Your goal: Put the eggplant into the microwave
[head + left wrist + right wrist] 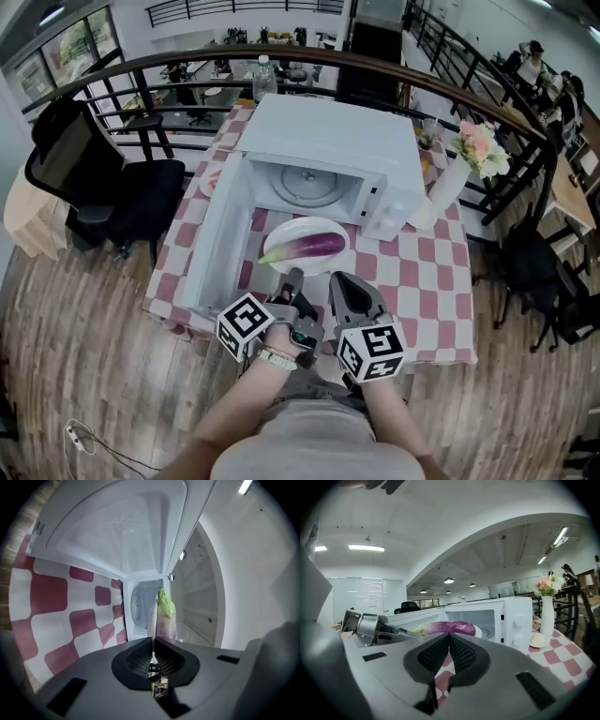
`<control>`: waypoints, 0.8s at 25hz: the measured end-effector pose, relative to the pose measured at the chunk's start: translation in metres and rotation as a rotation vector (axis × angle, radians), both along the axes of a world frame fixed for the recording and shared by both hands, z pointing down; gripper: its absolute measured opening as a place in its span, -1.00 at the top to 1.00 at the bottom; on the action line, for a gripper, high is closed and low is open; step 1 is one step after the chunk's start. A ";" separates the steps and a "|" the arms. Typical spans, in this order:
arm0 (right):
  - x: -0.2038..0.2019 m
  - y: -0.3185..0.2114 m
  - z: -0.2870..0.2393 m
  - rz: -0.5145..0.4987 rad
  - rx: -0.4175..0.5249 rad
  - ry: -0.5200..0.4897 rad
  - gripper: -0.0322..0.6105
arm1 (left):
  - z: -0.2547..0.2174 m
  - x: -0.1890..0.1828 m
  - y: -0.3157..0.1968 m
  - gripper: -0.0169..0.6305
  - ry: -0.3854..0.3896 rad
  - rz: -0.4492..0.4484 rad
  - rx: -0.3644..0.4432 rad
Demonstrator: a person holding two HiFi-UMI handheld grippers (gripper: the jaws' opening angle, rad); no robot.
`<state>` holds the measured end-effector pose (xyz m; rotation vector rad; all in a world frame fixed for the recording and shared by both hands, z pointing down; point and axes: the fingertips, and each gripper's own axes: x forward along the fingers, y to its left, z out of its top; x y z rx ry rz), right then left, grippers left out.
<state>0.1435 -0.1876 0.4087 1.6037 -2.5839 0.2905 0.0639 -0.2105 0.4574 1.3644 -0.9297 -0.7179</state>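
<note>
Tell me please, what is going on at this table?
A person works two handheld grippers. The left gripper is clamped on the rim of a round white plate carrying a long purple eggplant, just before the open white microwave. The right gripper, jaws closed on nothing, sits by the plate's near edge. The eggplant is not inside yet.

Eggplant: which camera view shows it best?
The head view: the whole eggplant lies on the plate before the open microwave. The left gripper view shows mostly its green end; the right gripper view shows its side, with the underside hidden by the jaws.
</note>
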 end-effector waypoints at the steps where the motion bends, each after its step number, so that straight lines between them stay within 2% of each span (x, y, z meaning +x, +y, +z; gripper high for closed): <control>1: 0.002 -0.006 0.000 0.002 0.000 0.000 0.82 | 0.001 0.001 -0.006 0.90 -0.003 0.000 -0.002; 20: 0.014 -0.109 0.038 -0.031 0.008 0.048 0.82 | 0.037 0.011 -0.127 0.90 -0.022 -0.033 0.004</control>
